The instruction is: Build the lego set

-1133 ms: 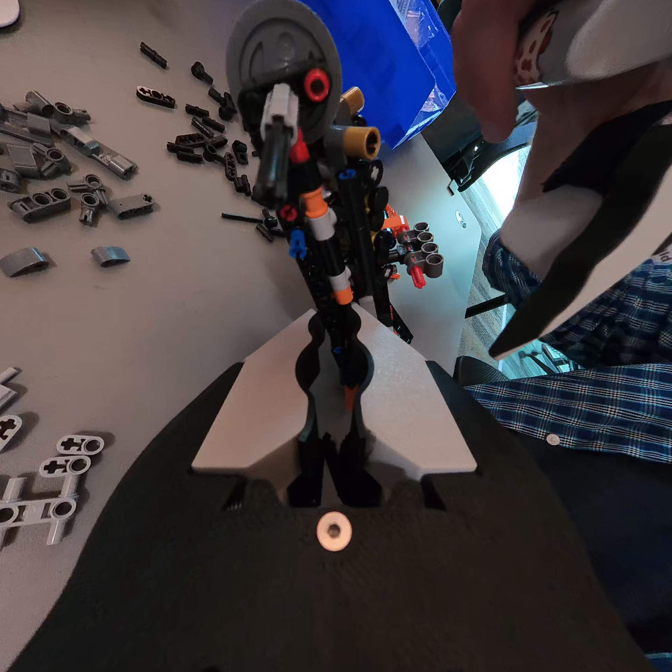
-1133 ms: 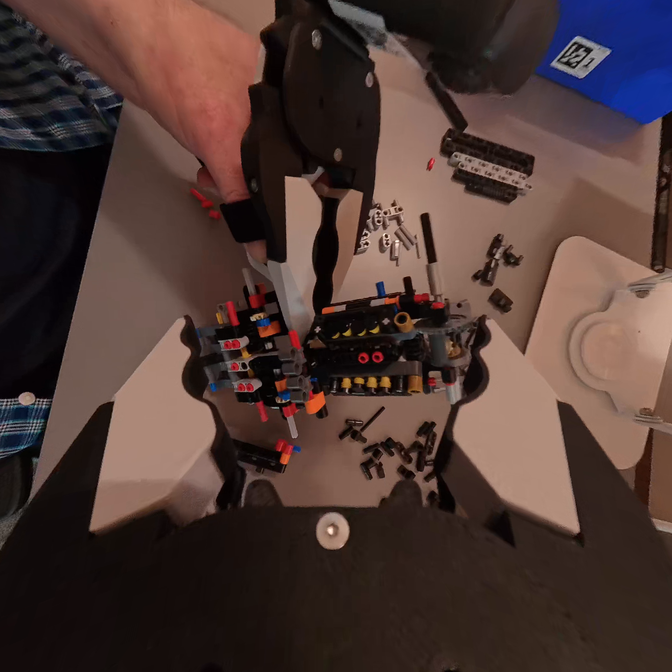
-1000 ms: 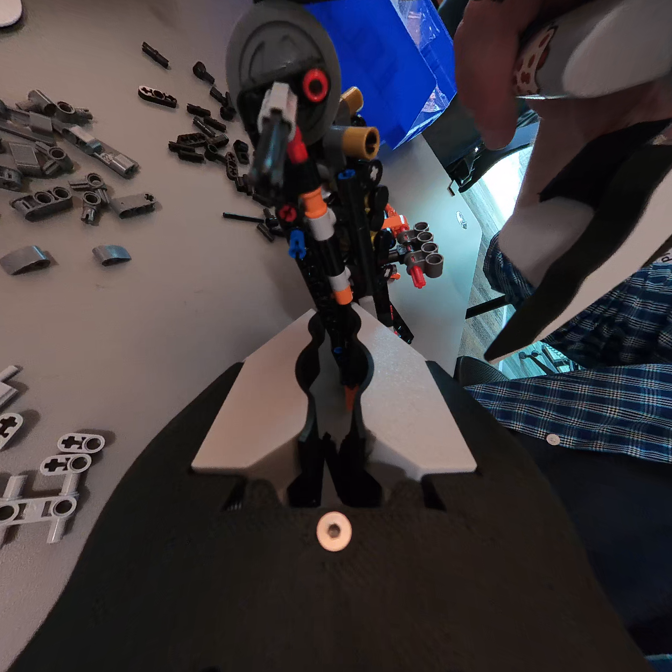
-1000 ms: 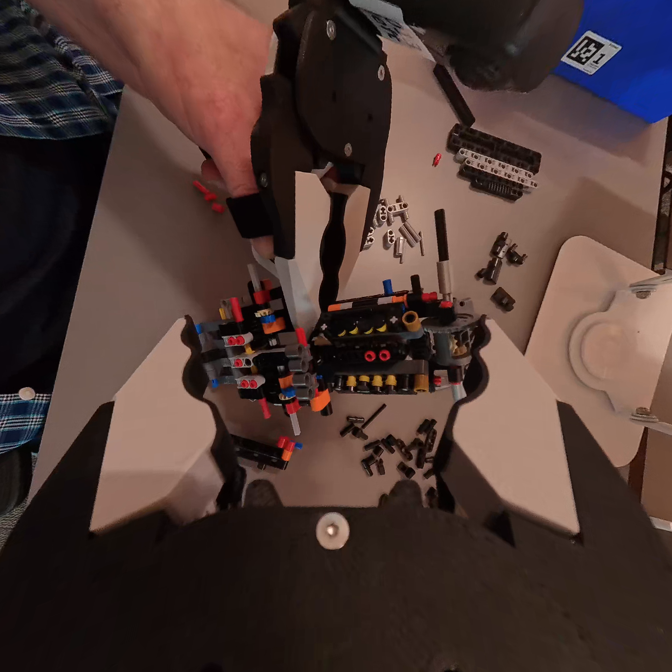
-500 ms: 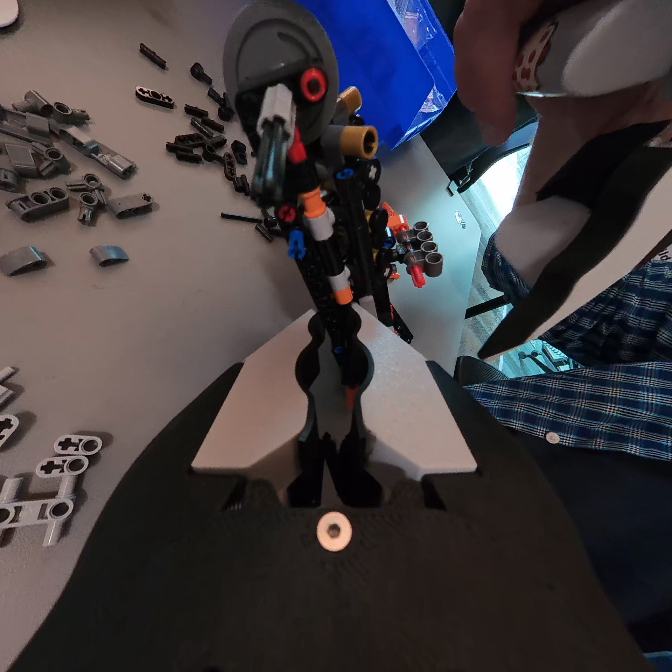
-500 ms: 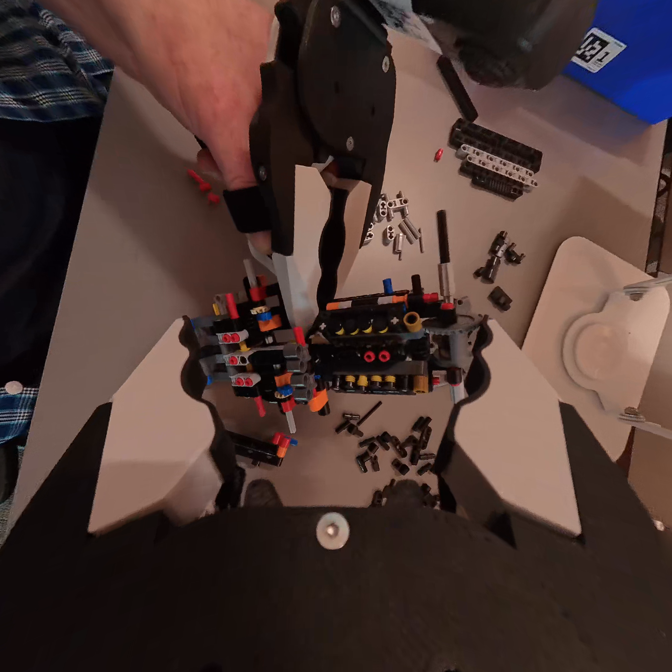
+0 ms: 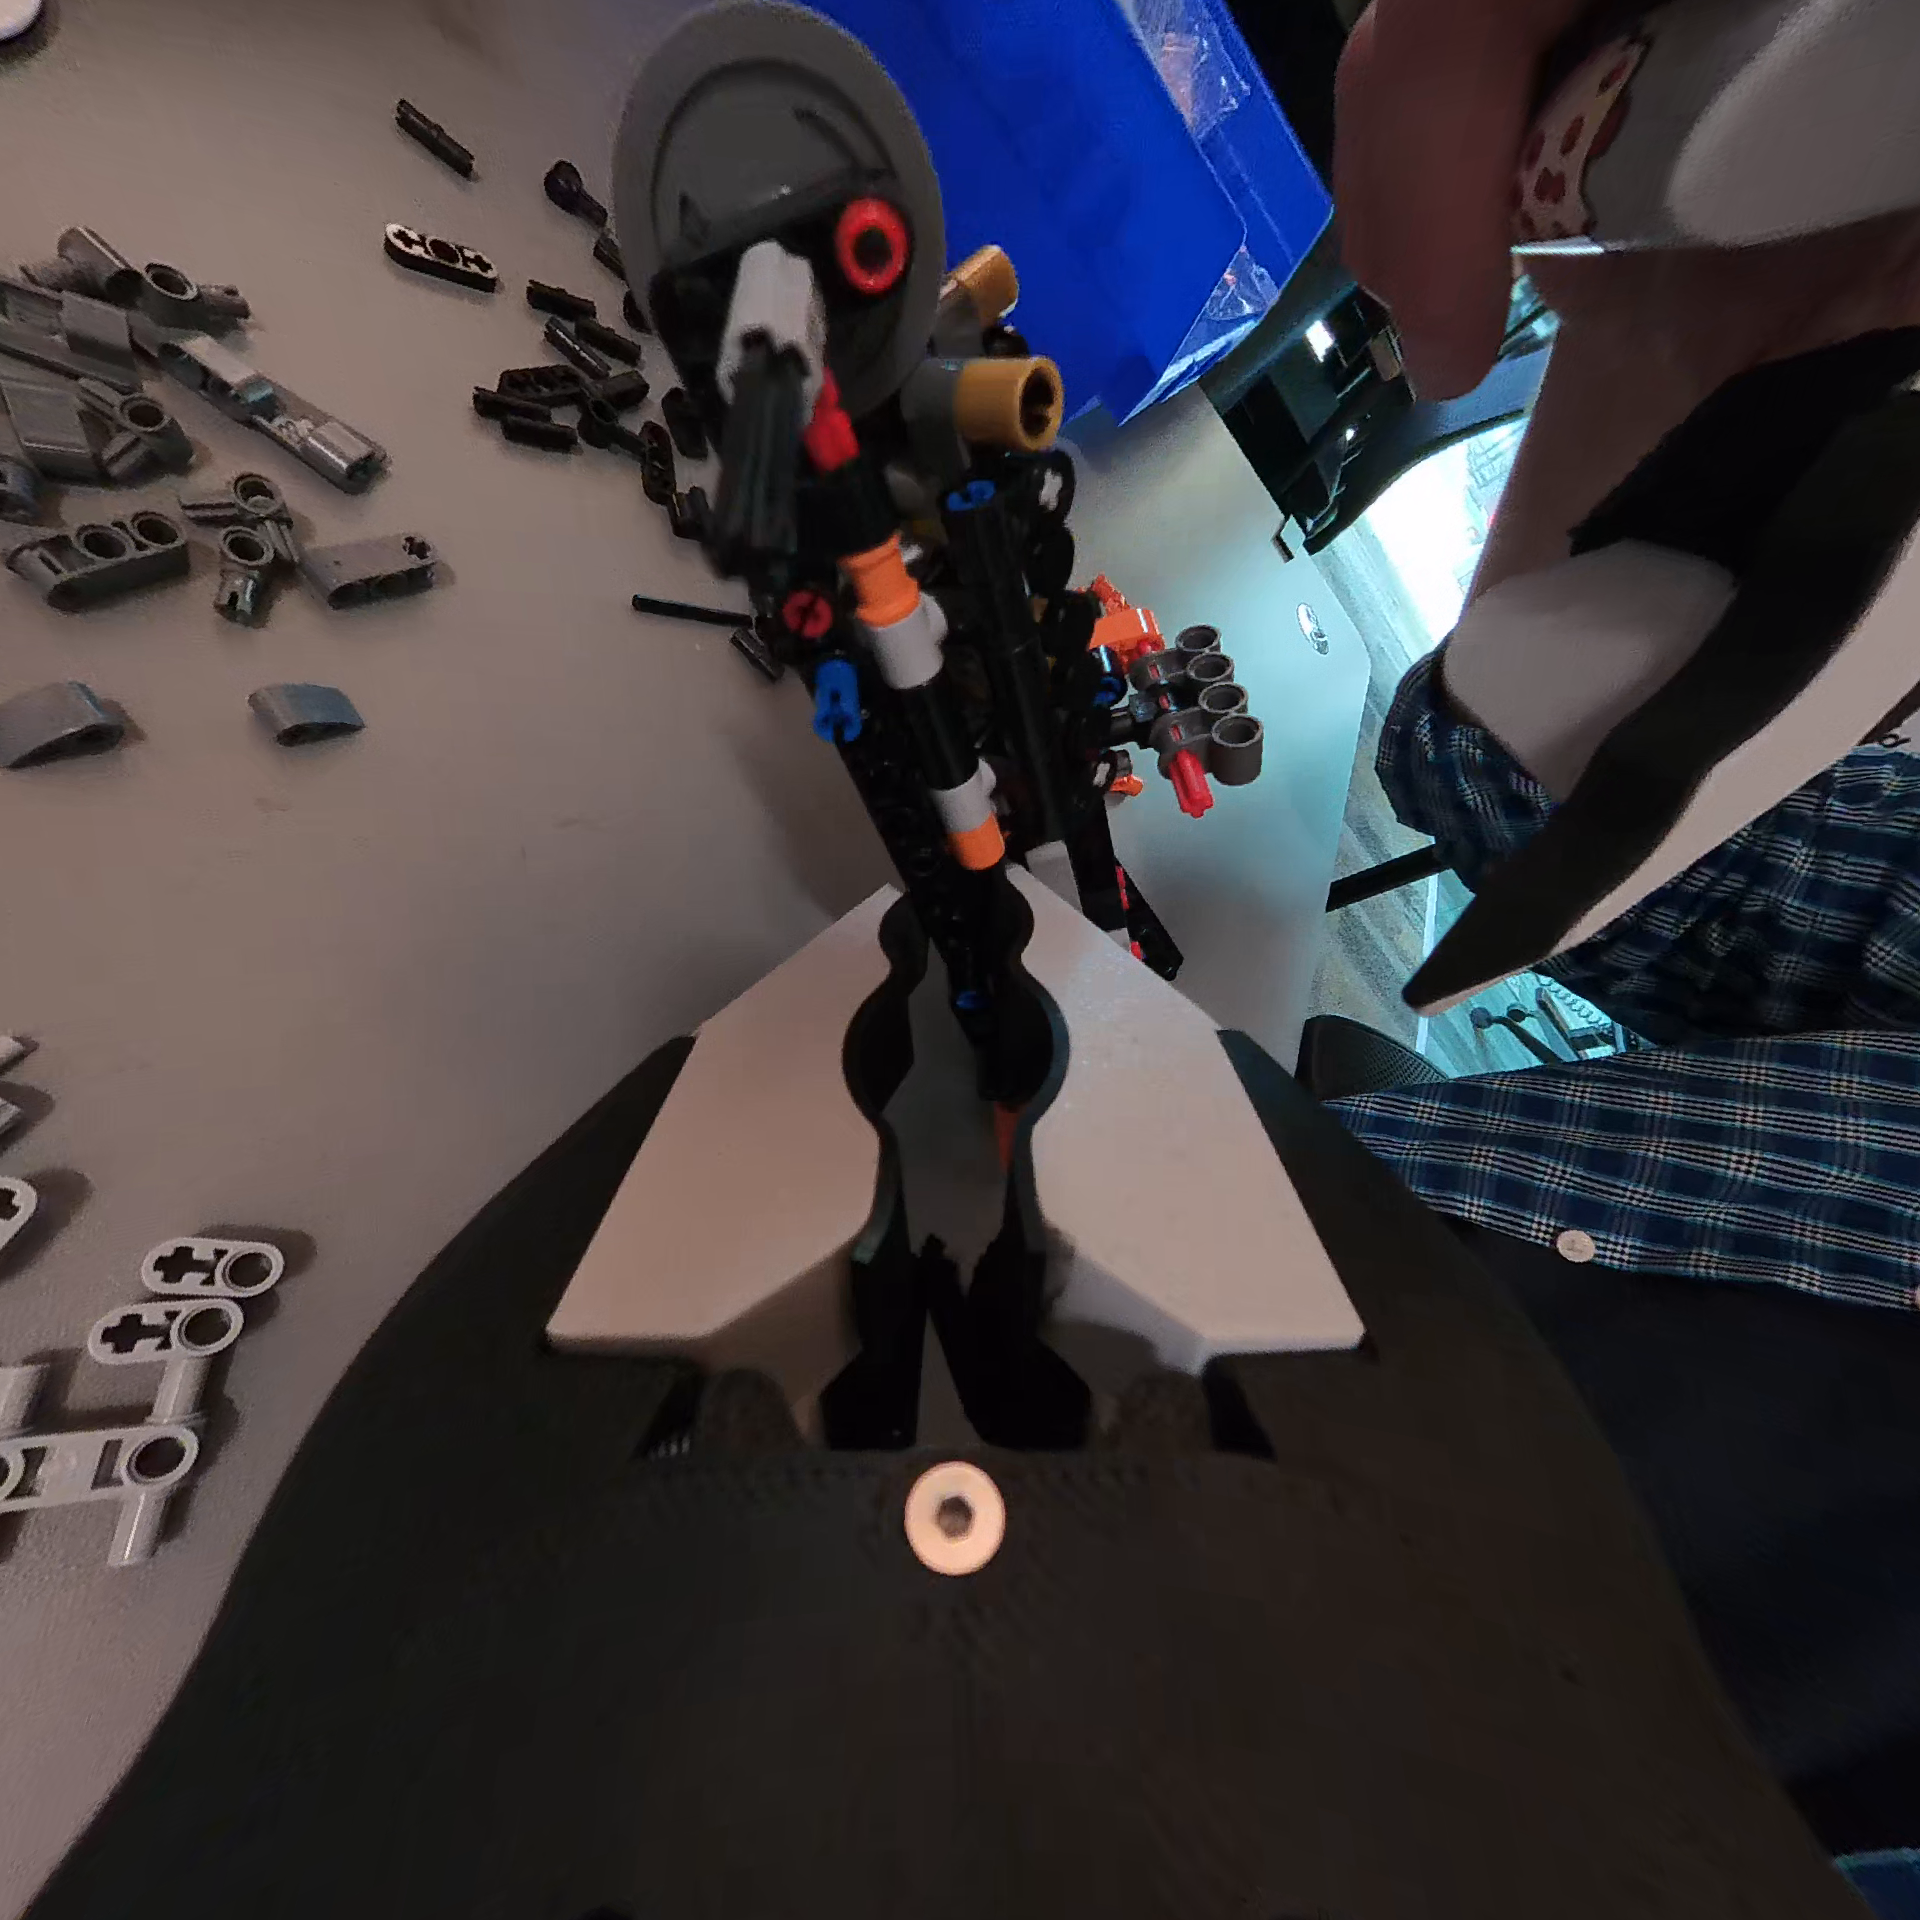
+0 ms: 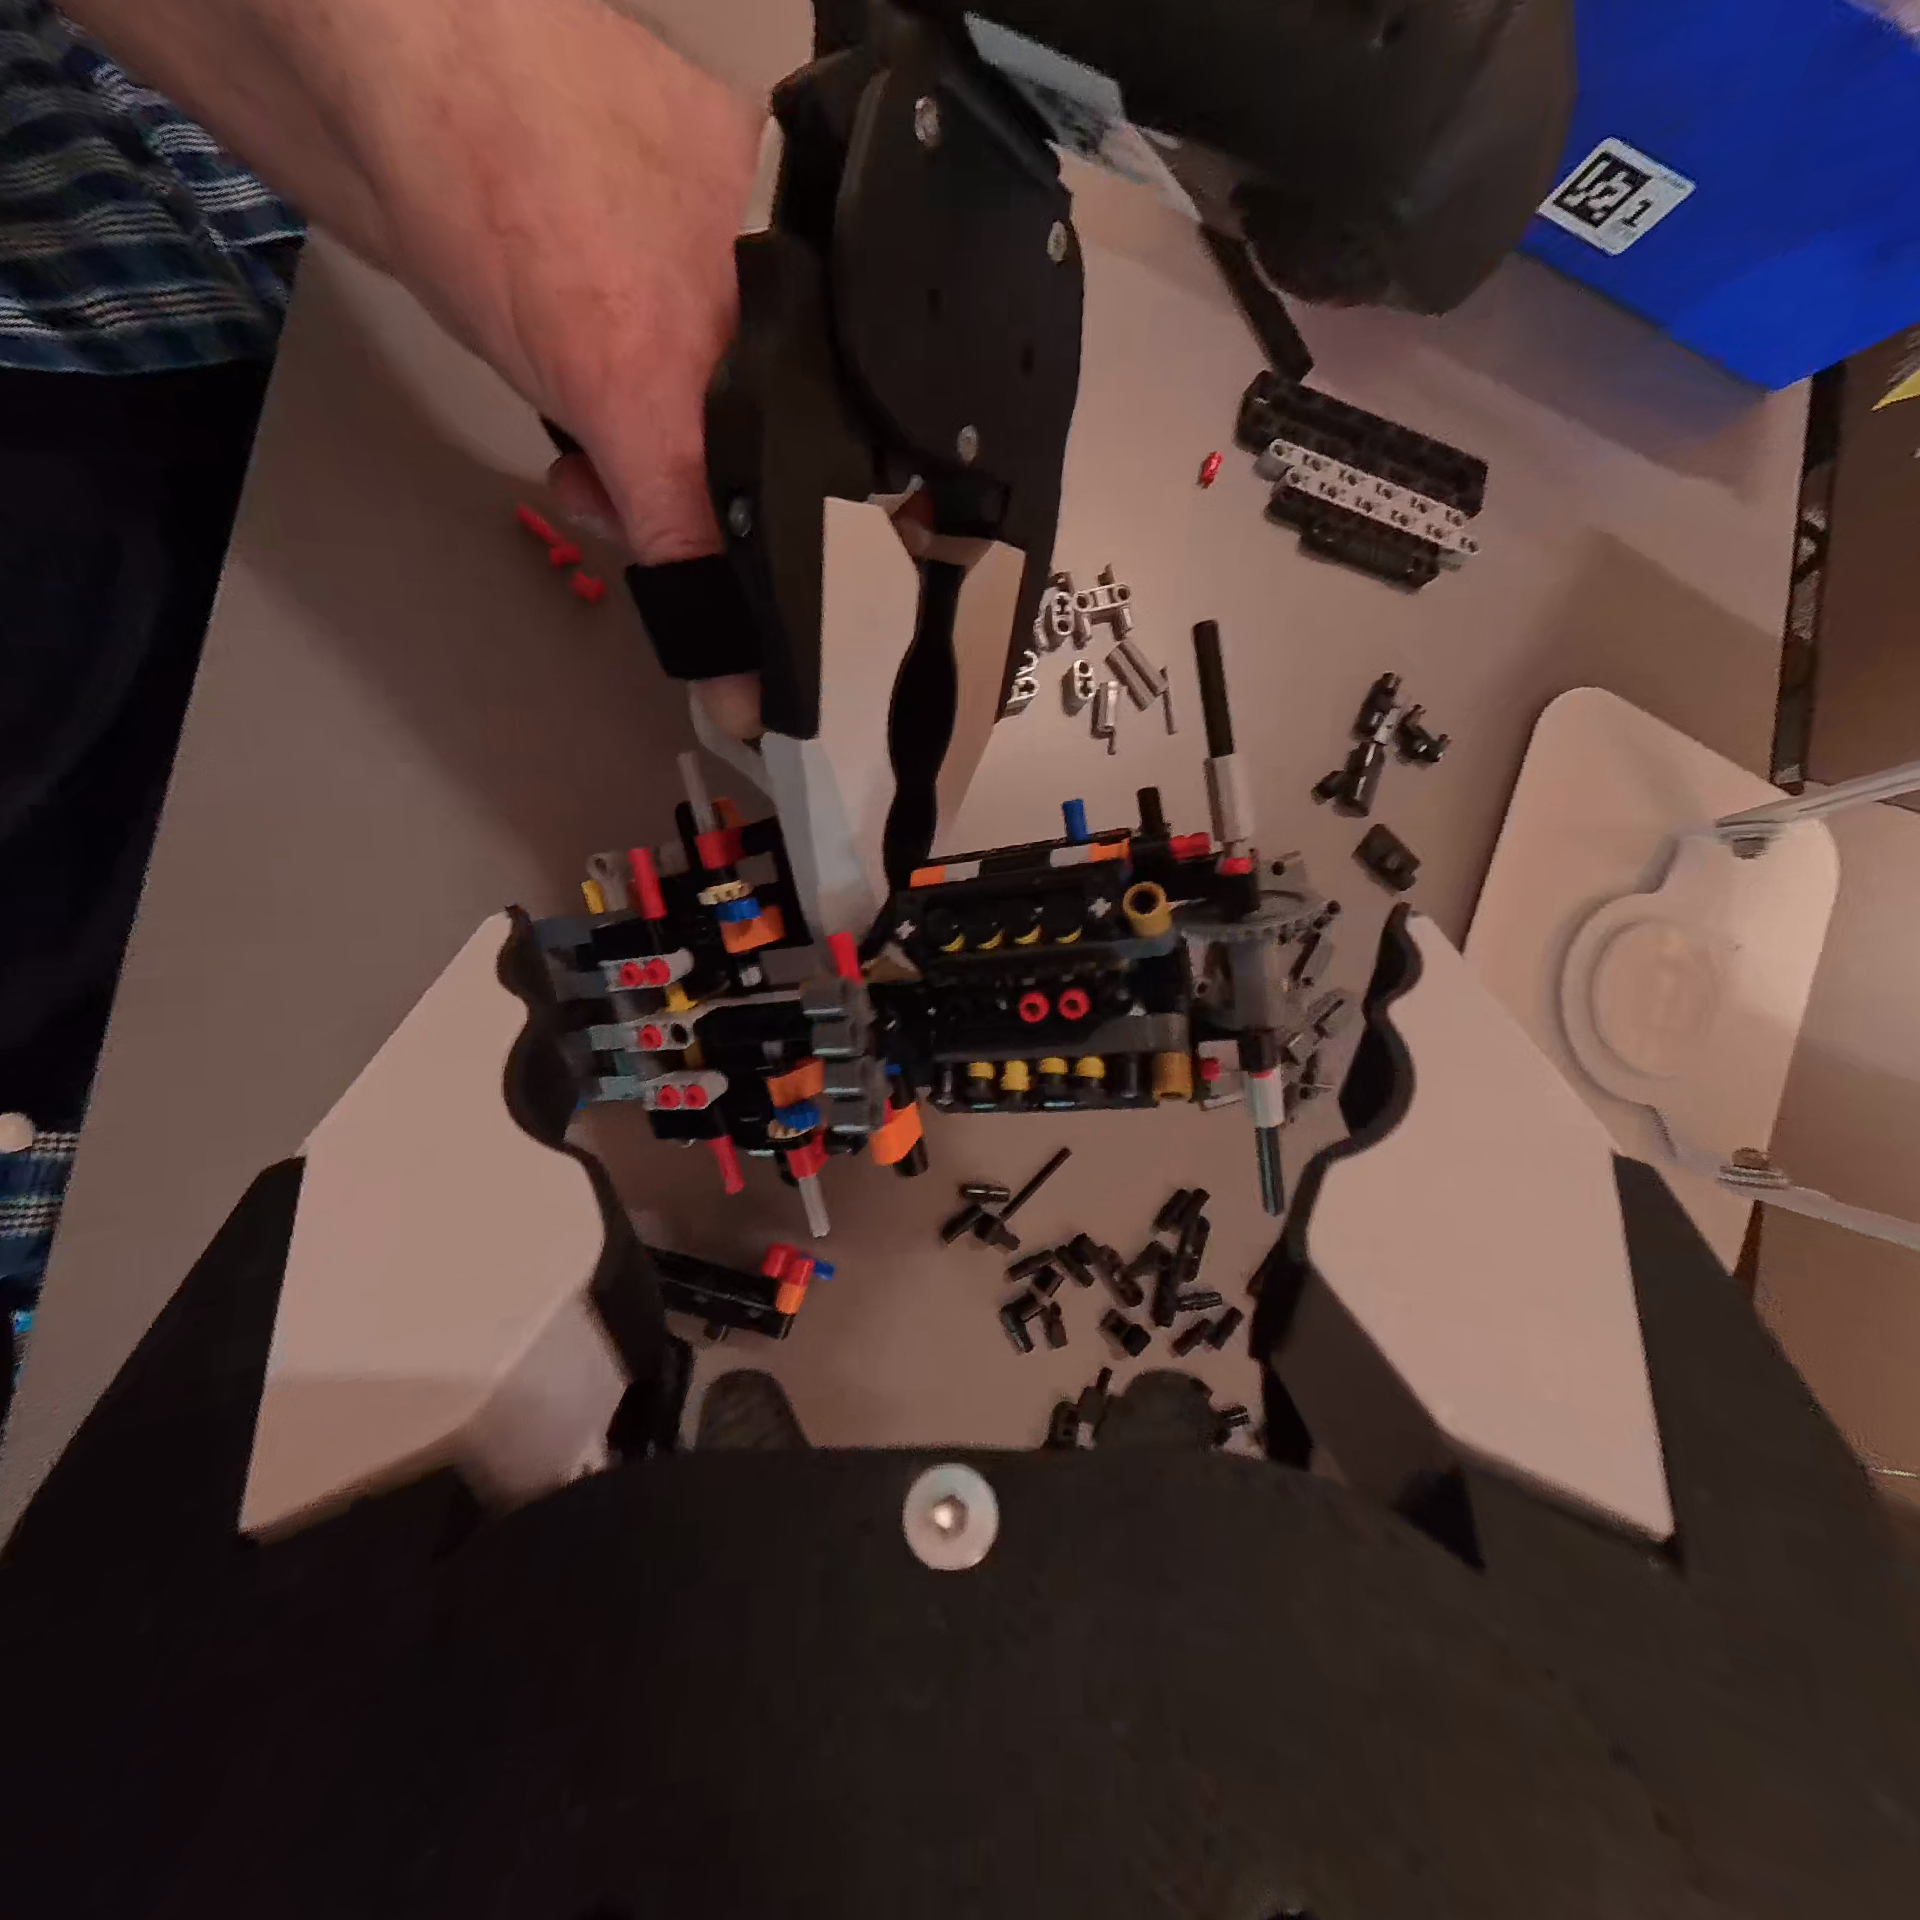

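Surface: a plain, matte grey-beige table (image 7: 436, 935), strewn with loose parts. A blue bin (image 7: 1091, 197) stands at its far edge, beyond the left gripper's tips. To the right of the right gripper's jaws lies a pale board with a clear plastic stand (image 8: 1704, 997). A person in a blue checked shirt (image 7: 1714, 1122) sits at the table's edge.

Left gripper (image 7: 961, 997): jaws narrow, clamped on the black beam at the near end of the lego model (image 7: 894, 582). The model runs straight out beyond the tips, ending in a round grey disc (image 7: 774, 197) with a red bush.

Right gripper (image 8: 951, 1023): jaws spread wide, gripping nothing. From its wrist view the model (image 8: 935, 997) lies crosswise in the gap between the two fingers; contact with either pad cannot be told. The left gripper (image 8: 894, 831) comes in from the far side, held by a bare hand (image 8: 540, 270).

Materials: fingers are pale, flat wedges with wavy black inner edges on a black textured body. The model is hard plastic, mostly black, studded with red, orange, yellow and blue pins. Small black pins (image 8: 1122, 1278) are scattered just below the model, between the right jaws. Grey curved pieces and holed connectors (image 7: 135, 520) lie left of the left jaws; stacked black and grey beams (image 8: 1366, 483) lie well beyond the right jaws.
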`<state>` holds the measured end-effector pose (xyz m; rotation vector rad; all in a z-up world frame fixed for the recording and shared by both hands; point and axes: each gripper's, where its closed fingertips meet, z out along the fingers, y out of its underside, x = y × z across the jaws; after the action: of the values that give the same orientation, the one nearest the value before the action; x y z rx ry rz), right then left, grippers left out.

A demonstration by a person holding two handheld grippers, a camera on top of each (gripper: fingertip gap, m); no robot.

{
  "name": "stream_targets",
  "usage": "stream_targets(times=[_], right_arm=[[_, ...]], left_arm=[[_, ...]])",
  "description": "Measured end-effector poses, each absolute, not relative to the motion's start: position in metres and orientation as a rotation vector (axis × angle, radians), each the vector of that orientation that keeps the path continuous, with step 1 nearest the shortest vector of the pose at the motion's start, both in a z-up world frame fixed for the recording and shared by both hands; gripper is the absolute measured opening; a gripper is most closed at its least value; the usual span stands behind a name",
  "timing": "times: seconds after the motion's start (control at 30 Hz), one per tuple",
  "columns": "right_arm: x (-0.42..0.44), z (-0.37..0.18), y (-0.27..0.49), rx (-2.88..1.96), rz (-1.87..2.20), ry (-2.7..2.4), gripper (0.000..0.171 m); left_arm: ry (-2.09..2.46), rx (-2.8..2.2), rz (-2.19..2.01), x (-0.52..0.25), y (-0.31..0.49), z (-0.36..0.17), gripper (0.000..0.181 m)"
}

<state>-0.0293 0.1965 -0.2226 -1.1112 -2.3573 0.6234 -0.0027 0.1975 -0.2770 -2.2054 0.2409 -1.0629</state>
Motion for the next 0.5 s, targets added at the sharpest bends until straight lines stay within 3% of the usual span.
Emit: stream_targets(times=[0.03, 0.23, 0.37, 0.5], right_arm=[[-0.032, -0.224, 0.198, -1.110, 0.615, -2.353, 0.150], [-0.027, -0.232, 0.193, -1.099, 0.623, -2.400, 0.144], [-0.015, -0.231, 0.186, -1.101, 0.649, -2.442, 0.130], [-0.024, -0.226, 0.194, -1.106, 0.637, -2.378, 0.140]], left_arm=[[0.243, -2.207, -1.060, -0.003, 0.197, -0.277, 0.009], [0.243, -2.205, -1.061, -0.002, 0.198, -0.277, 0.009], [0.232, -2.207, -1.073, -0.003, 0.198, -0.280, 0.009], [0.236, -2.202, -1.072, -0.002, 0.197, -0.278, 0.009]])
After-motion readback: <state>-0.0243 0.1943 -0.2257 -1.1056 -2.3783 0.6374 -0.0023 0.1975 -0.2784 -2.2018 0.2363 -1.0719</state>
